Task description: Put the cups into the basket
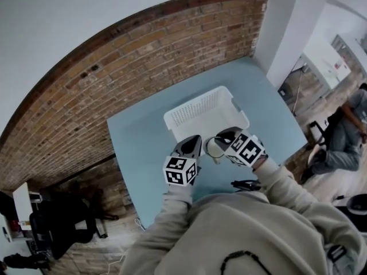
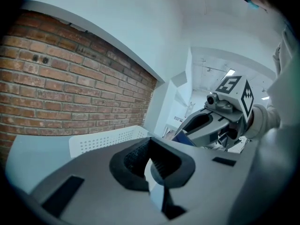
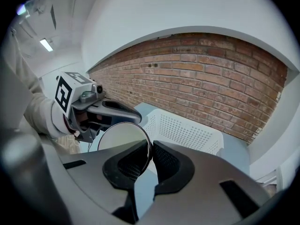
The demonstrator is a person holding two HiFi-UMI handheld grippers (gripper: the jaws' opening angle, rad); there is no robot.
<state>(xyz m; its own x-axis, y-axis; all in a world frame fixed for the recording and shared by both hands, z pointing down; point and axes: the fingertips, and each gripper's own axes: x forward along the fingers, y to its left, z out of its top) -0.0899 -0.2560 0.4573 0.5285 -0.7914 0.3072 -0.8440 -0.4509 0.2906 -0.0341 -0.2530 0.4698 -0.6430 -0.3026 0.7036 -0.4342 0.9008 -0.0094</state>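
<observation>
Head view, progress: early stage, I judge. One cup (image 1: 213, 148) is held clear of the bench (image 1: 135, 148), just beside the white perforated basket (image 1: 184, 116), and is not yet released into it.
Head view, basket contents: no cup seen inside.
Head view, other cups: none visible on the bench.
Head view, grippers: the left gripper (image 1: 195, 138) and right gripper (image 1: 220, 136) are side by side at the basket's near wall.
Left gripper view, fingers (image 2: 136, 161): drawn together with nothing between them. The basket wall lies beyond.
Right gripper view, fingers (image 3: 166, 161): clamped on the cup's rim, its round mouth turned toward the camera. The basket is behind, its interior hidden.
</observation>
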